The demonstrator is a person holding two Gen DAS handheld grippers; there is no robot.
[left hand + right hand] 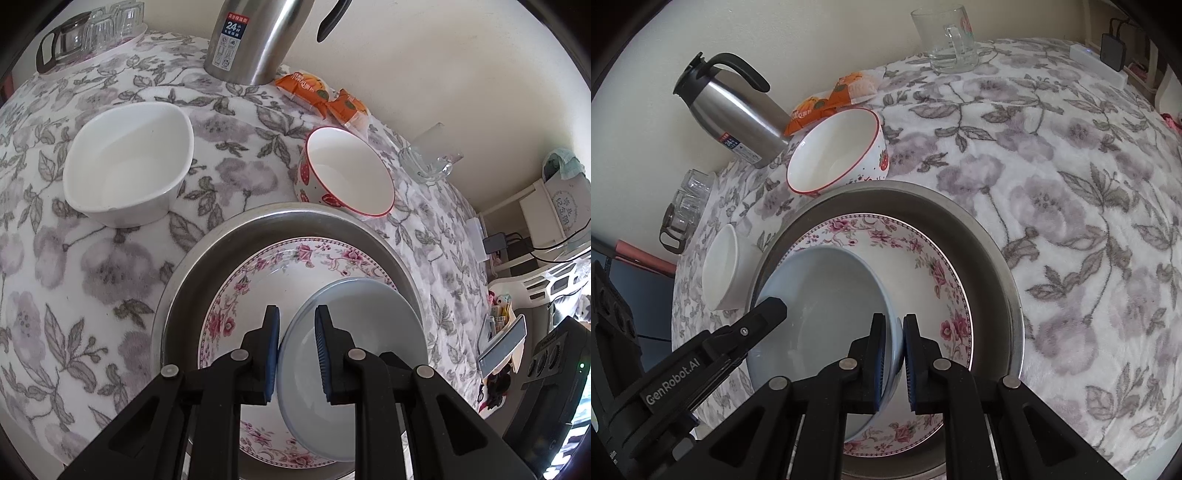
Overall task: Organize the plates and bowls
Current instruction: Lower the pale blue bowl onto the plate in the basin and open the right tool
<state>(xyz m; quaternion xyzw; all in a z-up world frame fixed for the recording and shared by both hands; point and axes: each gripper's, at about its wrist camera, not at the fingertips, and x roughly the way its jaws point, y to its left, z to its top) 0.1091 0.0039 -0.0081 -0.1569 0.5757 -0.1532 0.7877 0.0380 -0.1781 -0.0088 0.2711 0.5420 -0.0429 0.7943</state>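
A pale blue bowl (369, 325) (827, 295) rests on a floral plate (280, 266) (923, 266) that lies in a metal pan (295, 218) (990, 243). My left gripper (297, 354) straddles the bowl's left rim with a gap at the inner pad. My right gripper (894, 362) is shut on the bowl's right rim. The left gripper also shows in the right wrist view (772, 306). A strawberry bowl (347, 173) (838, 151) and a white squarish bowl (129, 166) (722, 269) stand beyond the pan.
A steel thermos (251, 40) (735, 114), orange snack packets (321, 96) (831, 99), a glass mug (432, 158) (949, 40) and a tray of glasses (96, 33) (687, 206) stand on the floral tablecloth (92, 277) (1071, 221). A wall runs behind the table.
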